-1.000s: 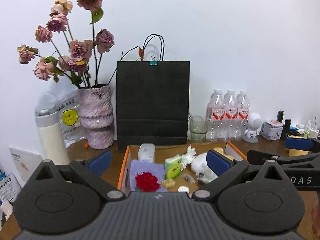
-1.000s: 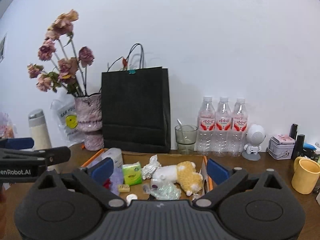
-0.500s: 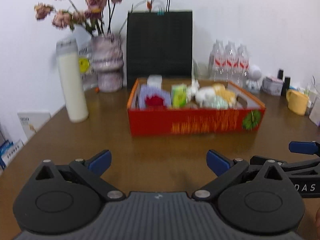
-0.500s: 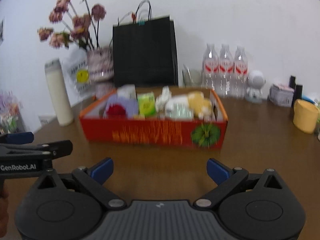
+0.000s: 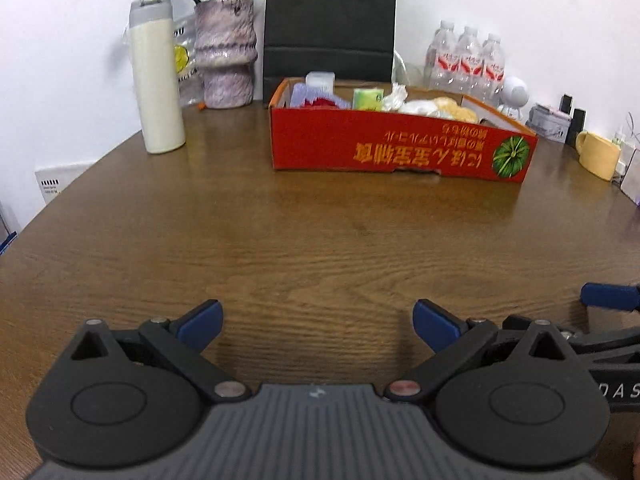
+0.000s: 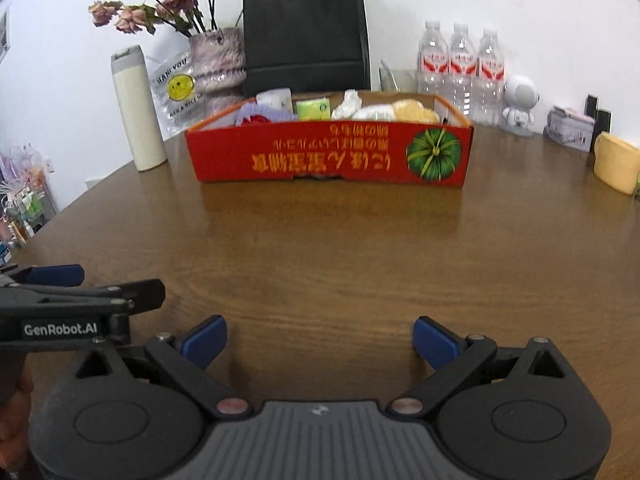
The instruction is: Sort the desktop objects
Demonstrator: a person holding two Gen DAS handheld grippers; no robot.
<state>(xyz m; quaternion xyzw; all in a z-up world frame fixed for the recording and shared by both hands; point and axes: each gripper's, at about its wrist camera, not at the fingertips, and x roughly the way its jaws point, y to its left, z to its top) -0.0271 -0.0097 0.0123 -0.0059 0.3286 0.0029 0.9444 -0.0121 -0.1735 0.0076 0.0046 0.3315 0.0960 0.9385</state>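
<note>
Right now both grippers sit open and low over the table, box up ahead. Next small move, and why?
Probably ease the right gripper forward toward the red box. Both grippers are open and hold nothing, the left gripper included, and bare wooden table lies between them and the box, where the plush toy and green packet sit, out of reach from here.

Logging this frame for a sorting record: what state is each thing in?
left gripper: open, empty
right gripper: open, empty
red box: open-topped, filled
thermos: upright, capped
water bottles: upright, capped
black bag: upright
yellow mug: tilted in this view
</note>
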